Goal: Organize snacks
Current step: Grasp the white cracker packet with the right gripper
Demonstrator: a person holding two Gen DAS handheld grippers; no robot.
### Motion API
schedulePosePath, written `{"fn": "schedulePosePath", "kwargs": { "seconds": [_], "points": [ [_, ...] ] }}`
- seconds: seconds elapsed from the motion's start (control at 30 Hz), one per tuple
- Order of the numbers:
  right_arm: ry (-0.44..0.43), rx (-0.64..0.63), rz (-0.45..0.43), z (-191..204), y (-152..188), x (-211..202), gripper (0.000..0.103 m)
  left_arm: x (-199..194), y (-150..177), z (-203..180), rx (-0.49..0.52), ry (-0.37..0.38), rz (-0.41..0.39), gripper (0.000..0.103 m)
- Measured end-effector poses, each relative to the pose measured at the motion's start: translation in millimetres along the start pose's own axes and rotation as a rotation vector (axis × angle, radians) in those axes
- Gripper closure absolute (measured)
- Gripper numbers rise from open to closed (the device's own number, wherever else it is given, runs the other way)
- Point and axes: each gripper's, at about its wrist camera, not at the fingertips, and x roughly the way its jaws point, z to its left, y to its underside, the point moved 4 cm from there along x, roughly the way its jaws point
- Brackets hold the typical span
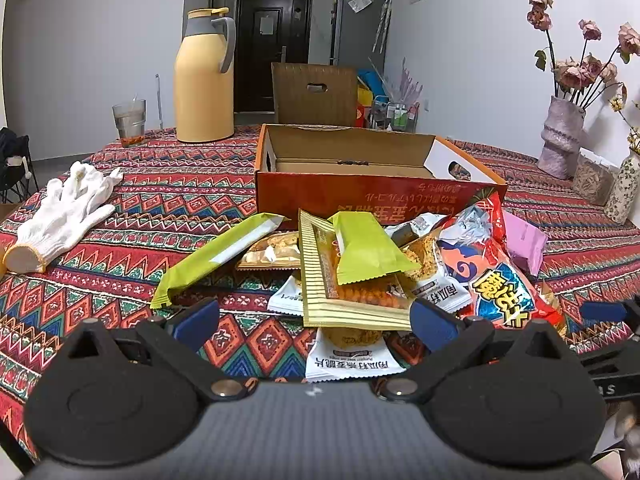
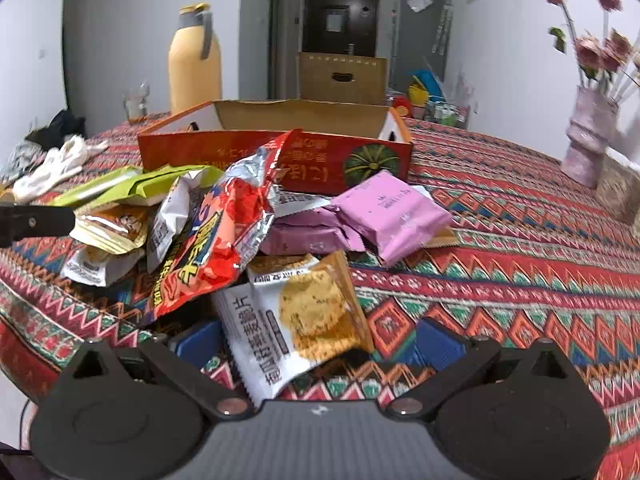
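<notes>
Snacks (image 1: 360,264) heaped on surface before orange box (image 1: 376,196). Right gripper (image 2: 320,340) nearer: fingers spread wide, empty, straddling white cracker packet (image 2: 288,320), long axis toward camera. Left gripper (image 1: 316,320) wide too, holding nothing.

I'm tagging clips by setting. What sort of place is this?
Most likely a home, an apartment dining area: a patterned tablecloth, a thermos and vases of dried flowers, with a fridge and entry door behind.
</notes>
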Motion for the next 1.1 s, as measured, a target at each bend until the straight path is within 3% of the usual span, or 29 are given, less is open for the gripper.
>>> {"fn": "schedulePosePath", "kwargs": {
  "seconds": [0.2,0.4,0.6,0.8,0.83,0.87,1.1],
  "points": [
    [-0.054,-0.054,0.000,-1,-5,11,0.014,1,0,1,-0.005,-0.011,0.005,0.000],
    [-0.173,-0.042,-0.005,-5,-7,15,0.029,3,0,0,-0.003,-0.012,0.009,0.000],
    [-0.191,0.002,-0.026,-11,-3,11,0.040,4,1,-1,-0.001,-0.012,0.015,0.000],
    [-0.183,0.062,-0.065,-21,2,-3,0.042,4,2,0,-0.008,-0.011,0.021,0.000],
    [-0.178,0.075,-0.073,-24,2,-5,0.050,4,2,0,-0.008,-0.011,0.021,0.000],
    [-0.176,0.088,-0.077,-26,3,-7,0.082,4,1,0,-0.008,-0.011,0.022,0.000],
    [-0.155,0.158,-0.081,-42,4,-10,0.086,6,0,-1,-0.009,-0.014,0.030,0.000]
  ]
}}
